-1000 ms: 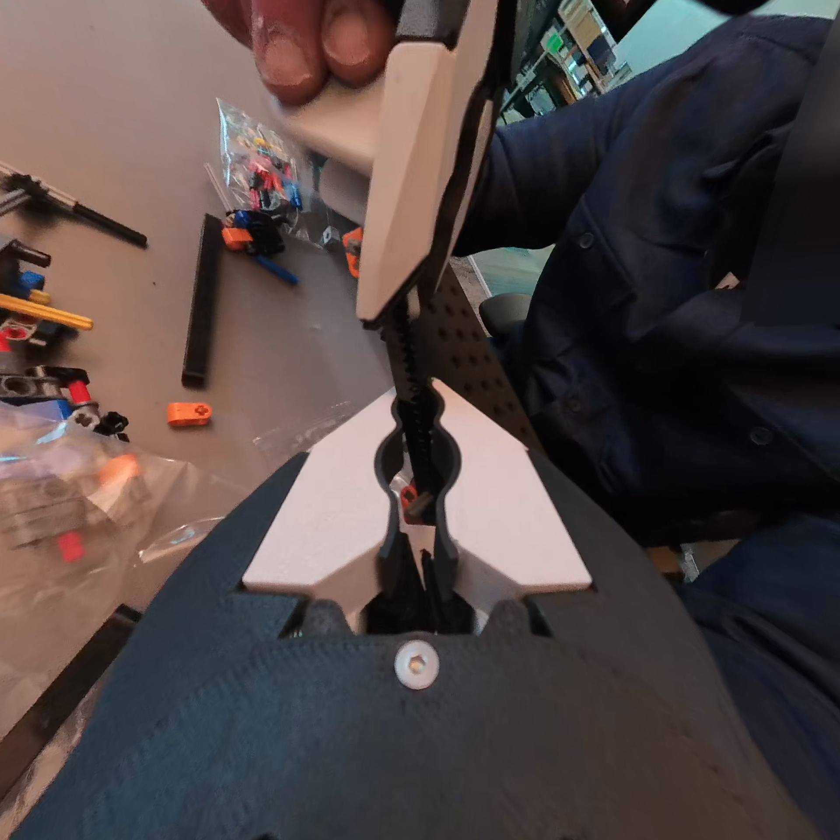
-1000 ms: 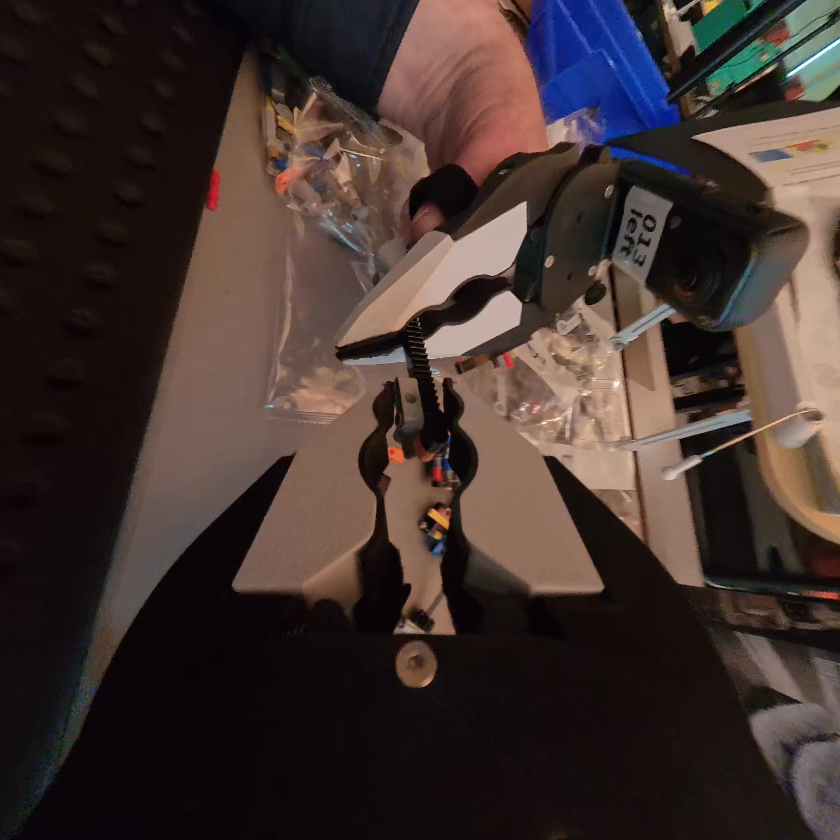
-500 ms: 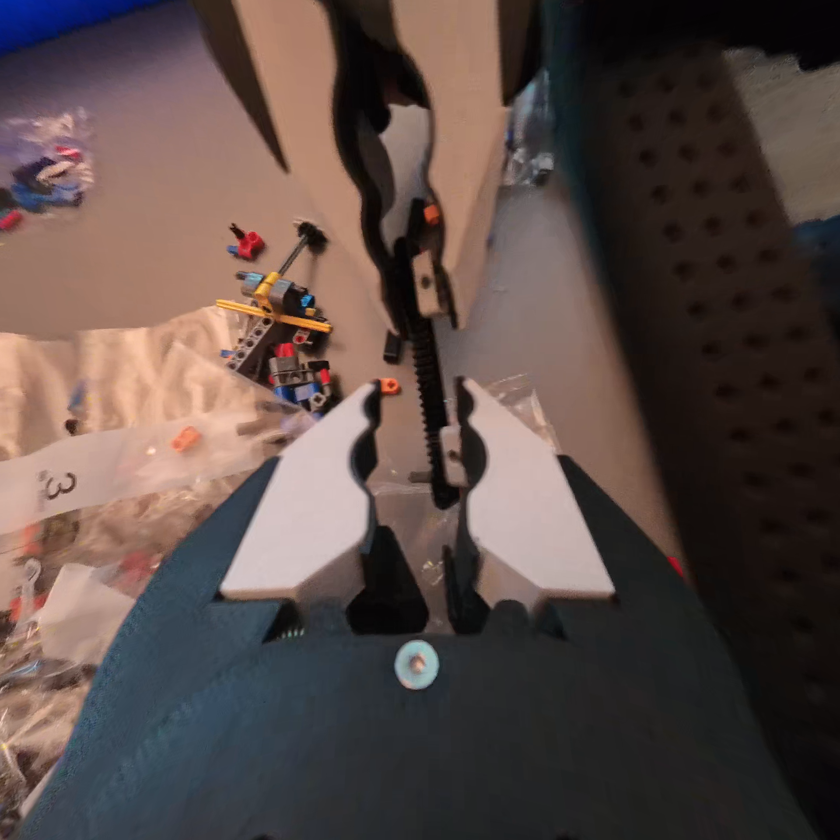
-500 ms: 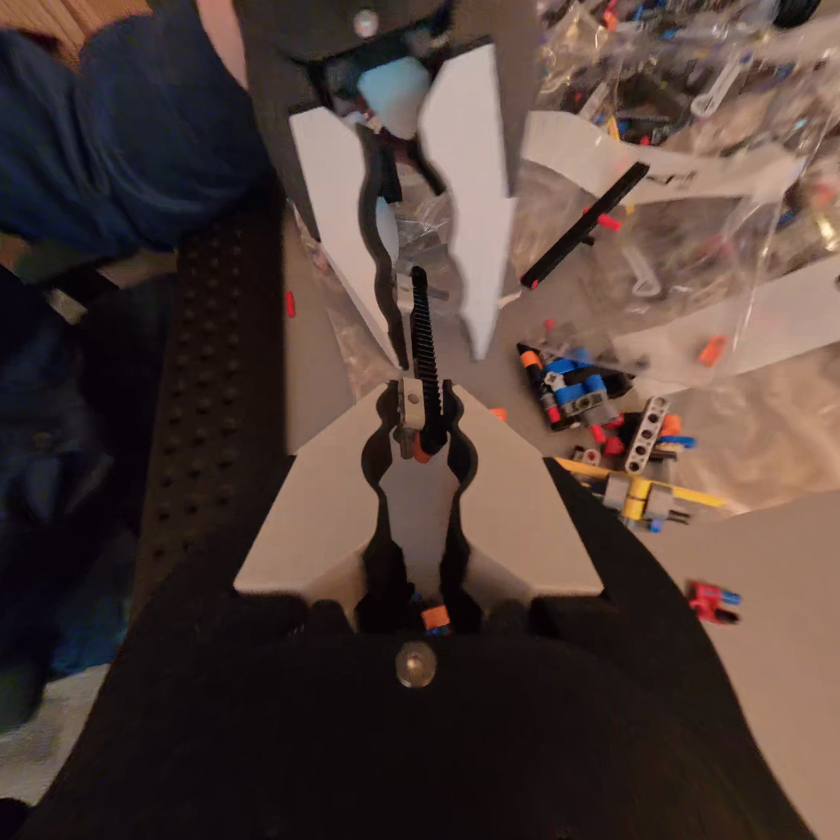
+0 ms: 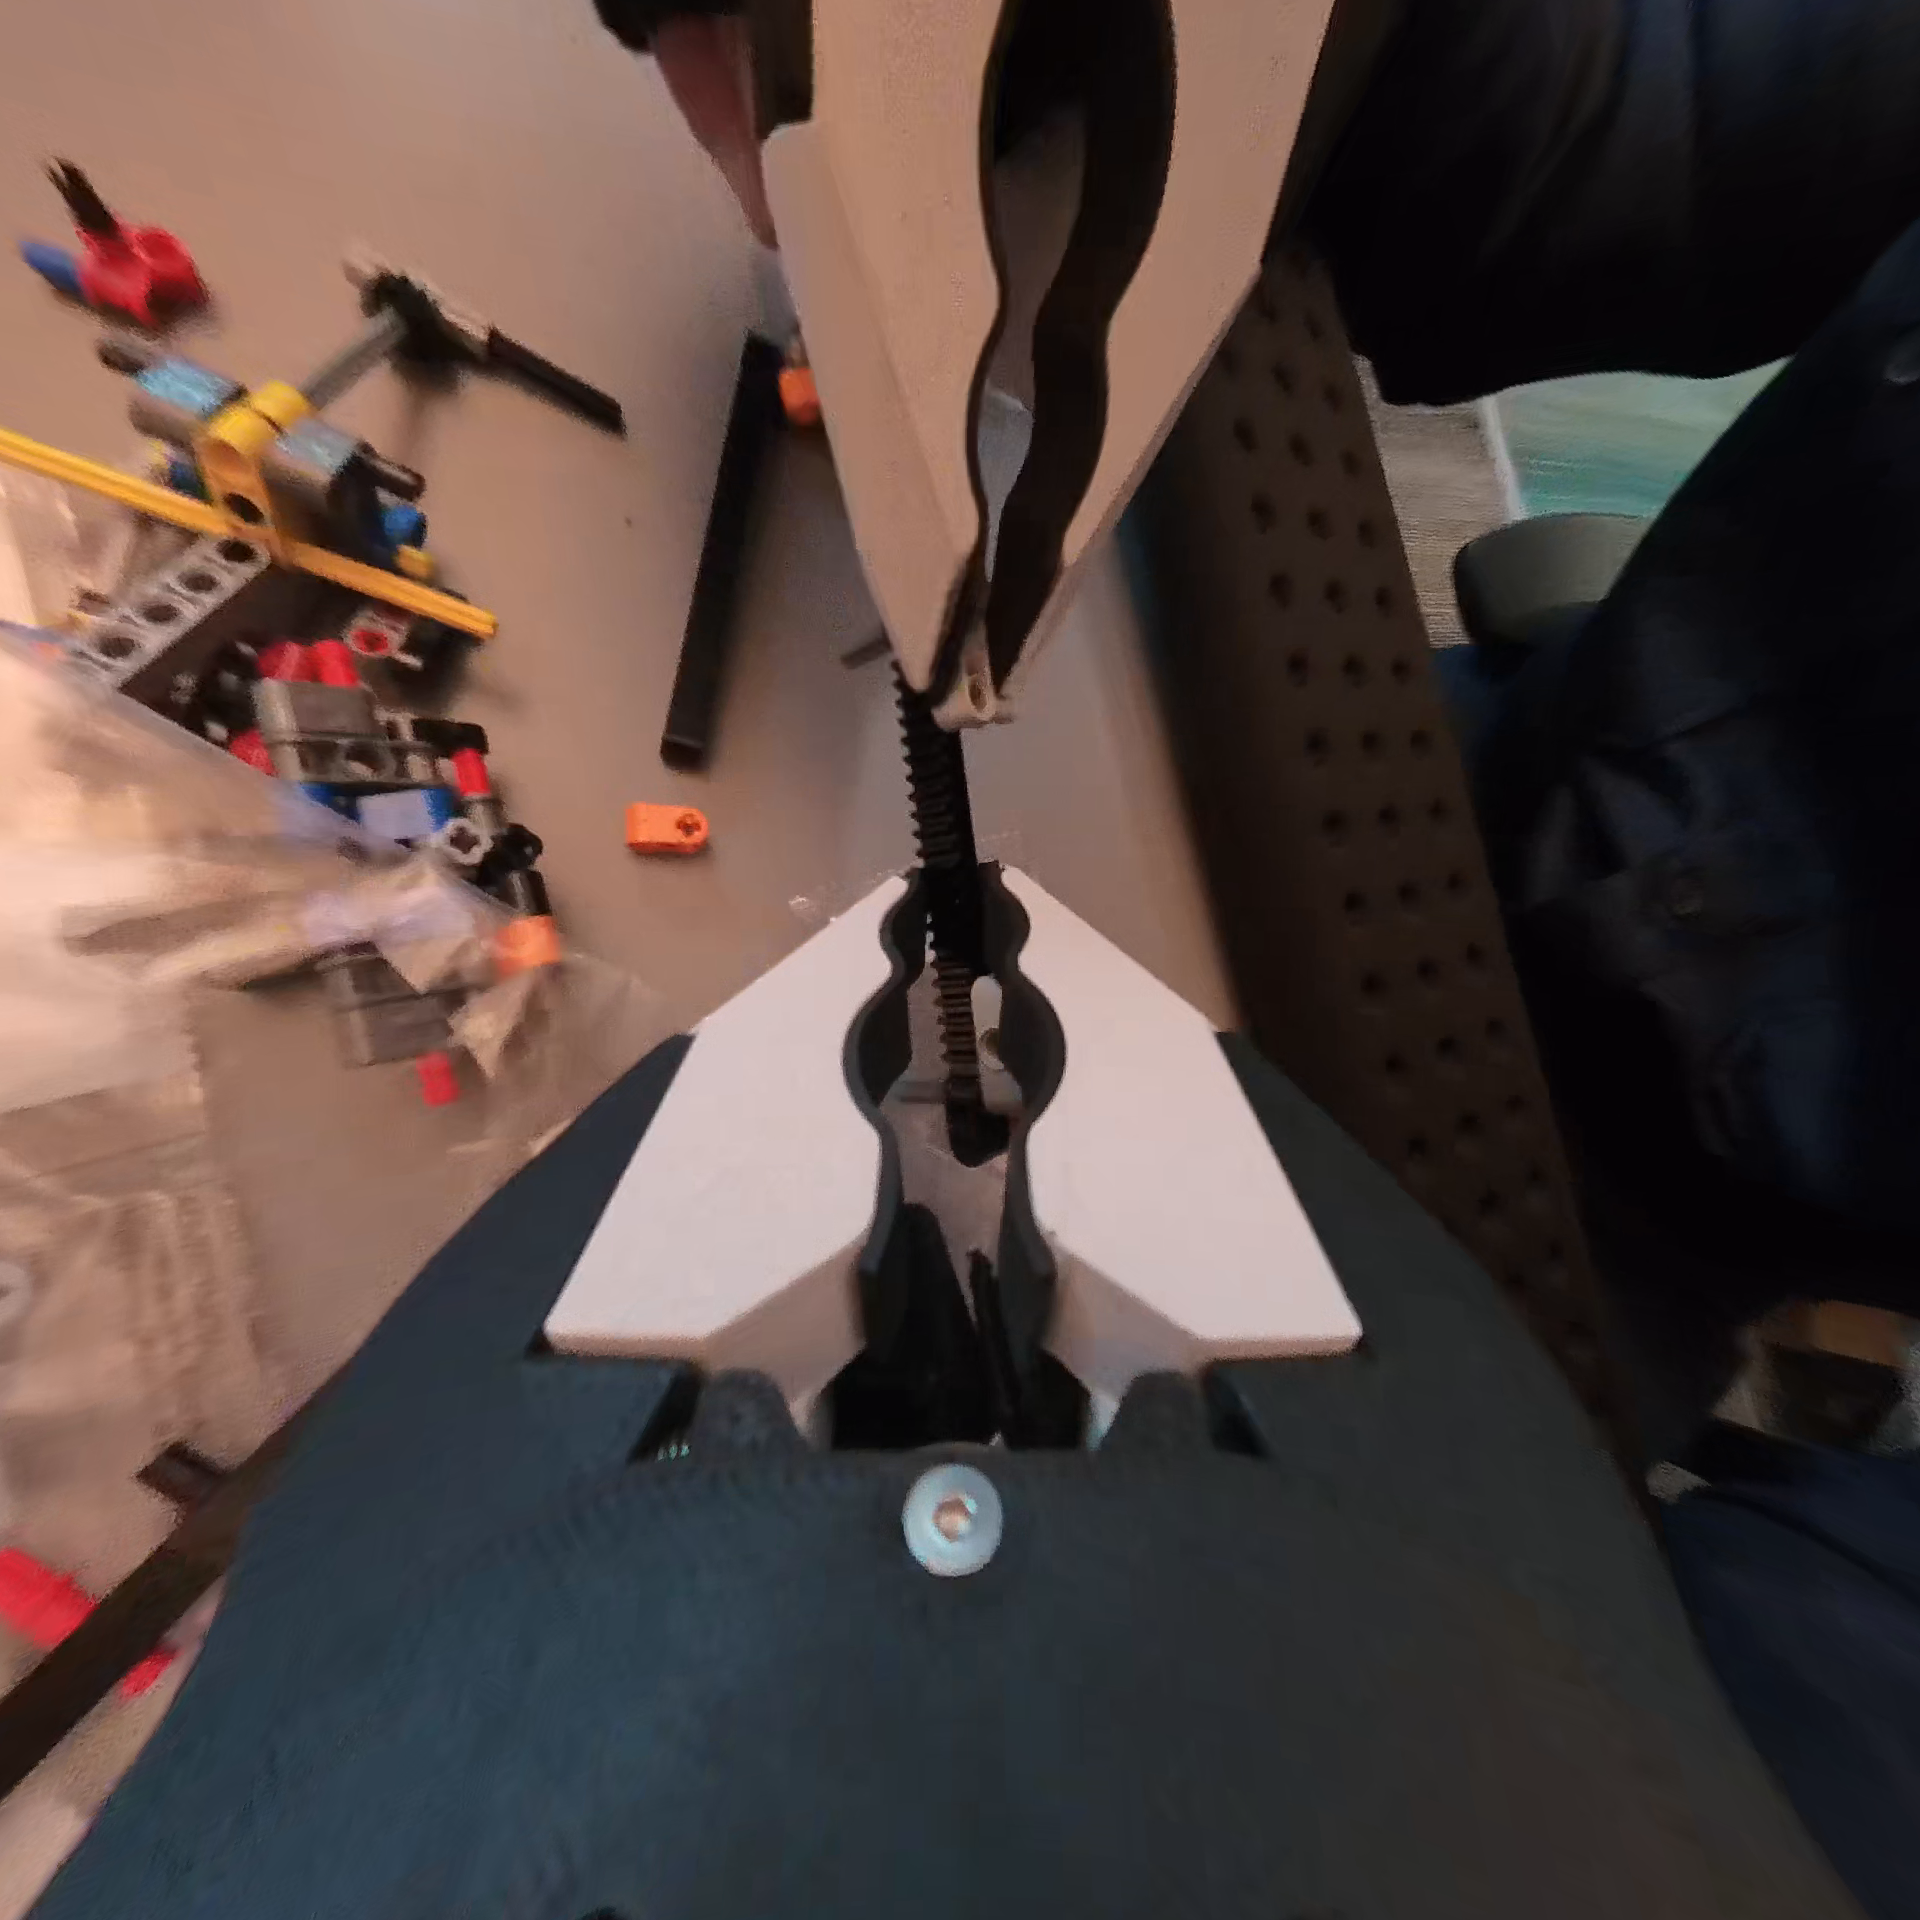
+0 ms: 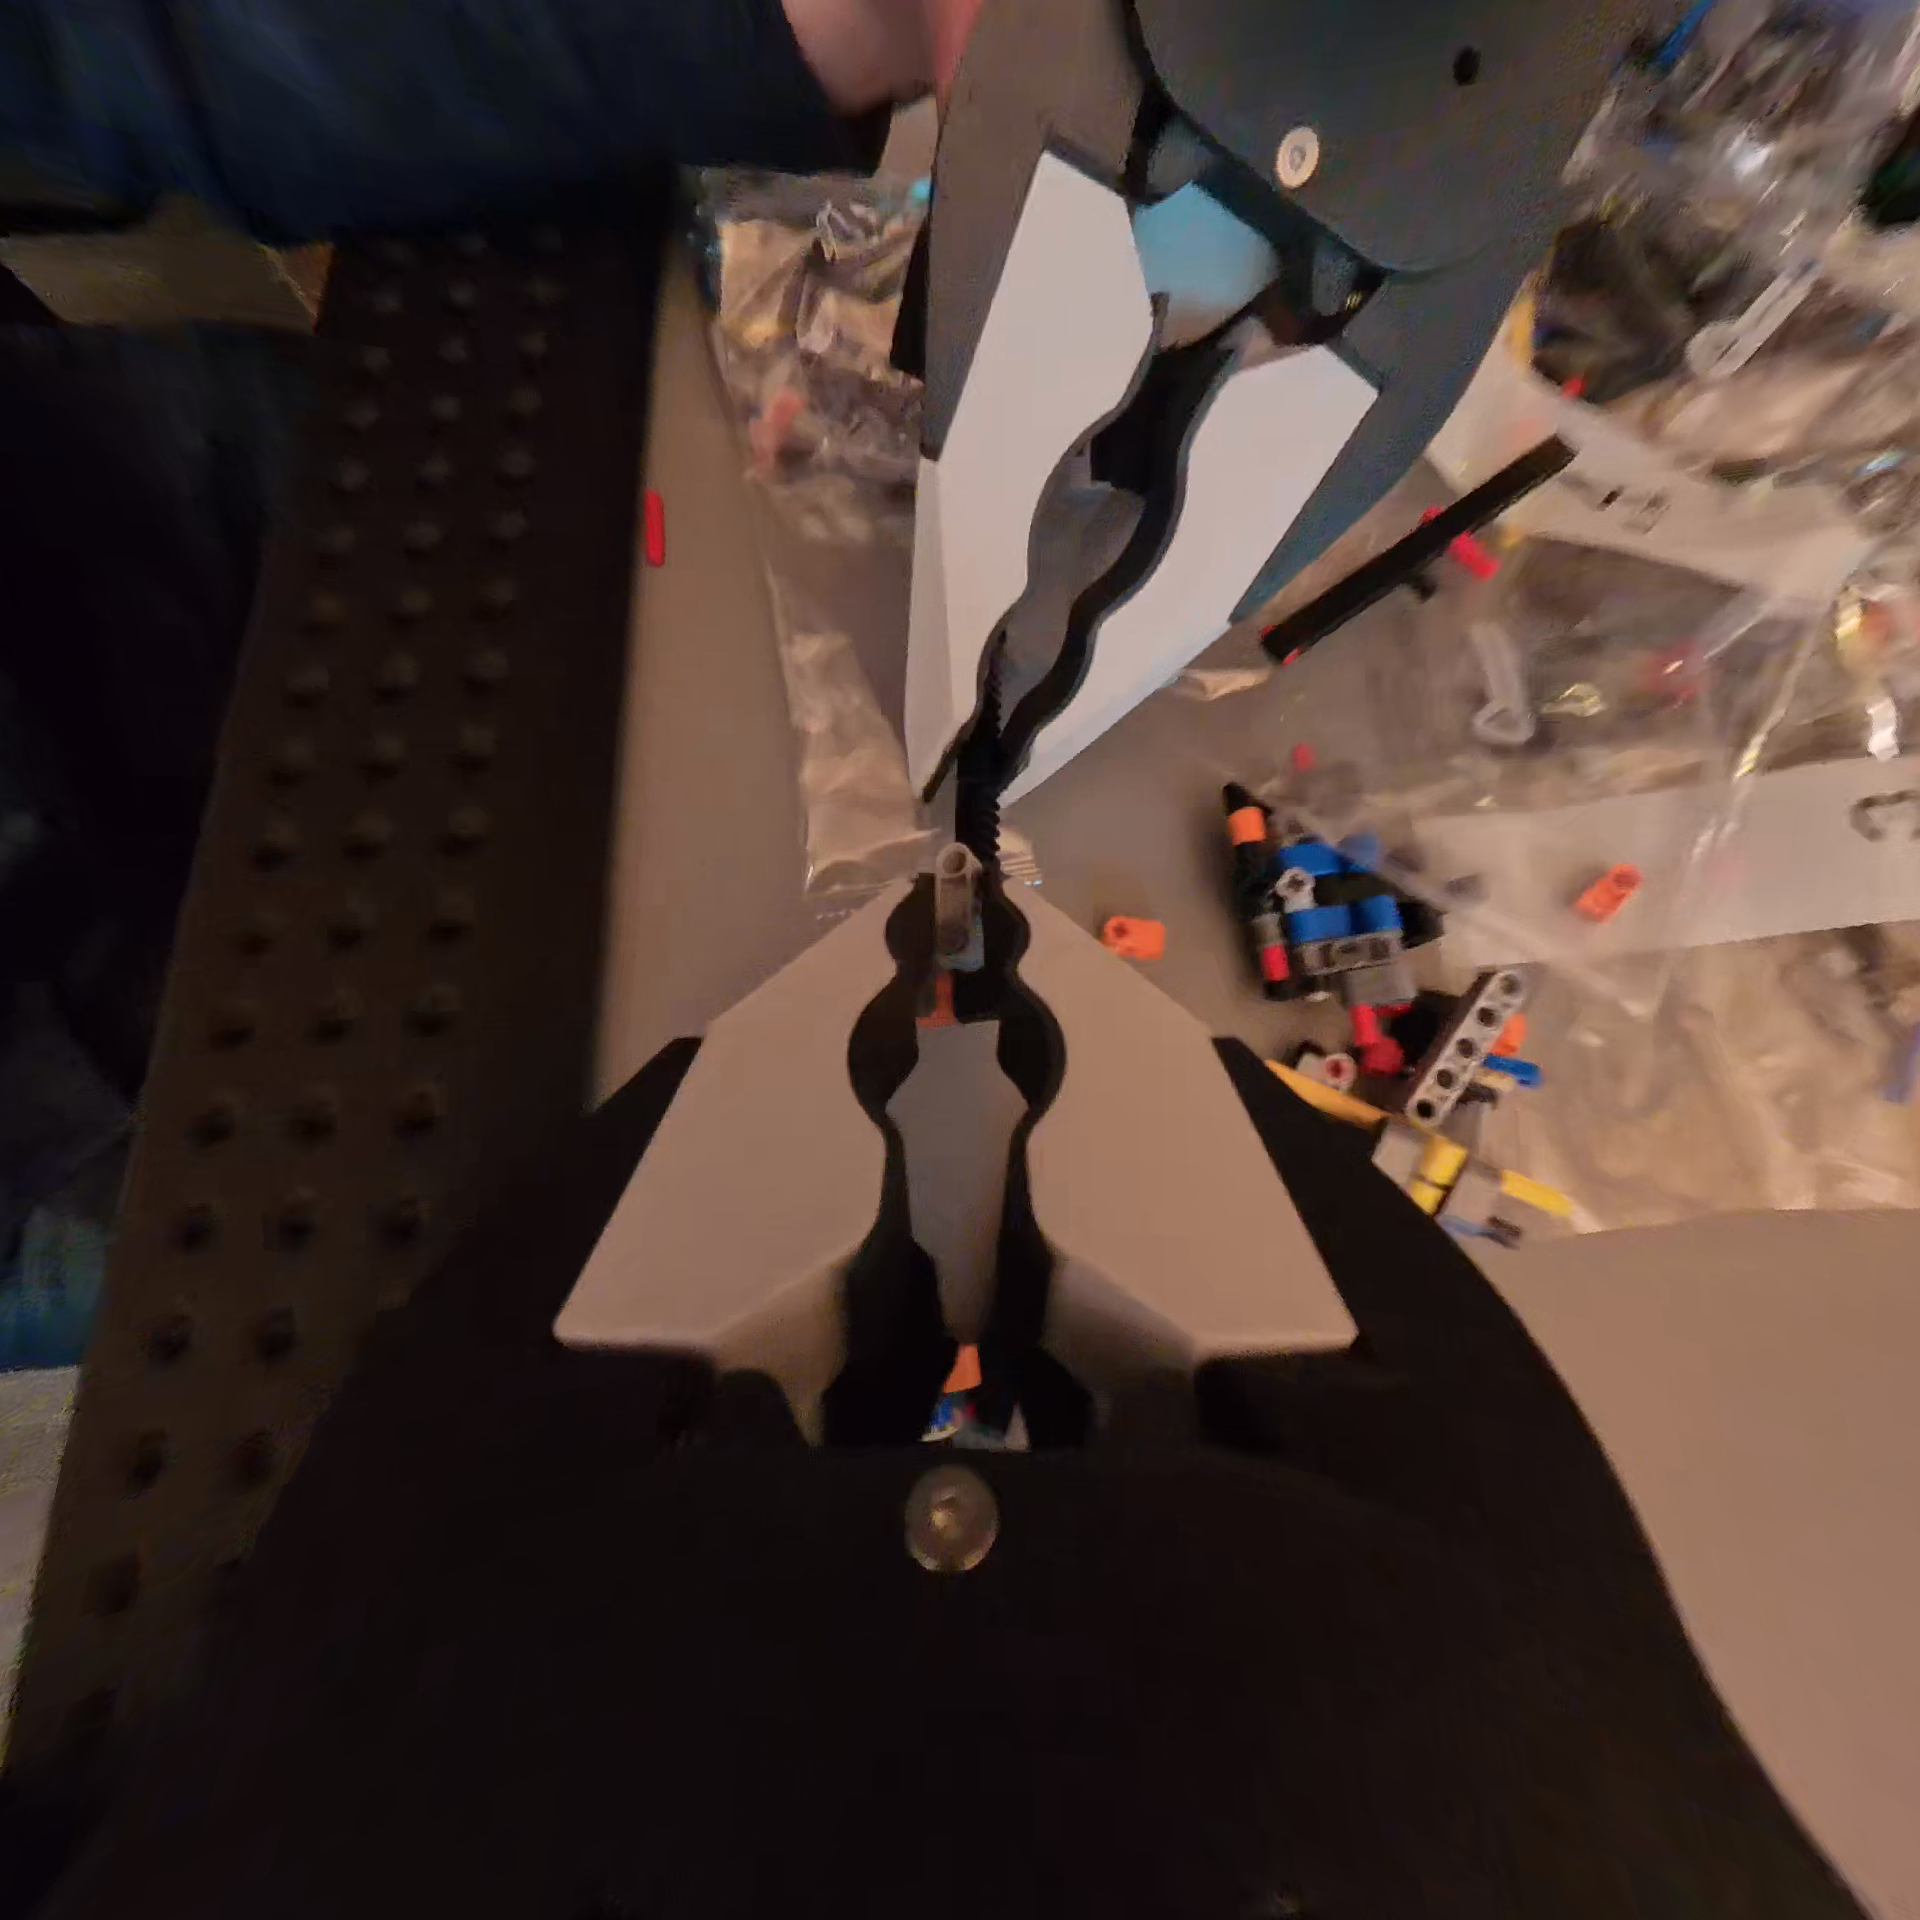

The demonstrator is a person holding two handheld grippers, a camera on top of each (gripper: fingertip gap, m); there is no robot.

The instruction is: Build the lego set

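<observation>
A black toothed rack [image 5: 940, 790] spans between my two grippers above the grey table [image 5: 540, 156]. My left gripper [image 5: 951, 878] is shut on one end of it, with the rack's tip showing between the pads. My right gripper [image 6: 954, 888] is shut on a small grey connector [image 6: 956, 904] with an orange bit at the rack's [image 6: 982, 821] other end. In the left wrist view the right gripper [image 5: 961, 696] comes down from the top. In the right wrist view the left gripper [image 6: 977, 753] does the same. The two sets of tips face each other closely.
A part-built assembly with a yellow beam [image 5: 249, 499] and blue and red parts [image 6: 1330, 925] lies on the table. Nearby are a loose orange connector [image 5: 668, 828], a long black beam [image 5: 722, 561] and clear bags of parts [image 6: 1662, 520]. A black studded strip [image 6: 416, 727] edges the table beside a person's dark blue sleeve [image 5: 1714, 831].
Half a second ago my left jaws stood apart around the rack; now they are closed on it. Both grippers have turned over the table, with the right still holding the grey connector.
</observation>
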